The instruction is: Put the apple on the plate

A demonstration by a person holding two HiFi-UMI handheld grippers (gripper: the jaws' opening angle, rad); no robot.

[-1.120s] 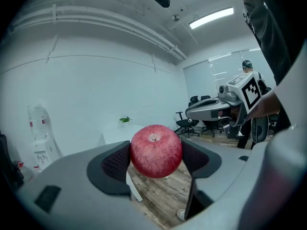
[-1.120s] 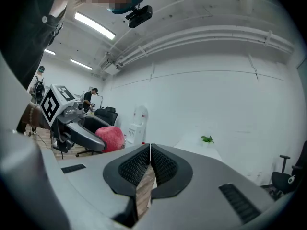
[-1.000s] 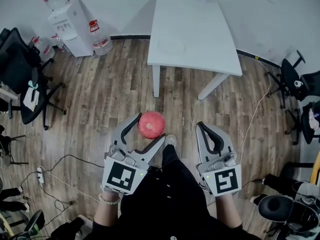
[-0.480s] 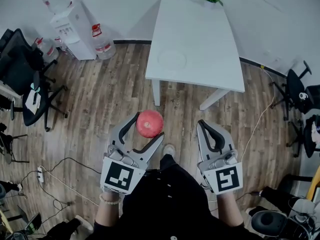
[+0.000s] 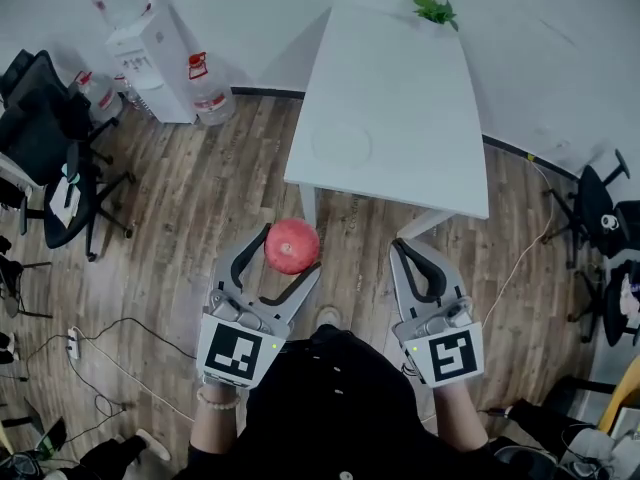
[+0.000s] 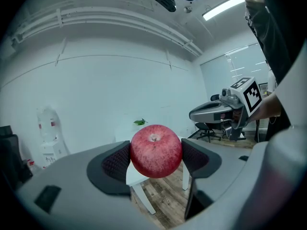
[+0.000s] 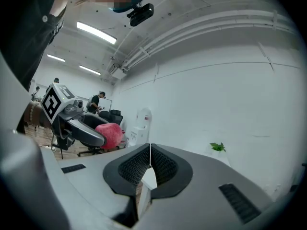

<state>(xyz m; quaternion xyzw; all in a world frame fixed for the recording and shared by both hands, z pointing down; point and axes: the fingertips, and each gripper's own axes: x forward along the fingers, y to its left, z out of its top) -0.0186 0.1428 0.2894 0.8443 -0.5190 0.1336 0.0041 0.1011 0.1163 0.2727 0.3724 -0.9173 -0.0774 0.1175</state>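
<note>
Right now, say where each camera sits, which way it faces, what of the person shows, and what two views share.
Head view: on the head, facing down at floor and table; left gripper, right gripper, wrists show.
Left gripper view: on that gripper, facing the wall along jaws shut on the apple; torso at right.
Right gripper view: on that gripper, along shut, empty jaws; torso at left.
Both gripper views show the plant.

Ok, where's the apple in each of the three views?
Head view: apple just below centre, in the left gripper.
Left gripper view: apple dead centre, clamped between the jaws.
Right gripper view: apple small, left of centre.
Shared landmark: green plant, top right in head view; plant just above the apple in left; plant right of centre in right.
</note>
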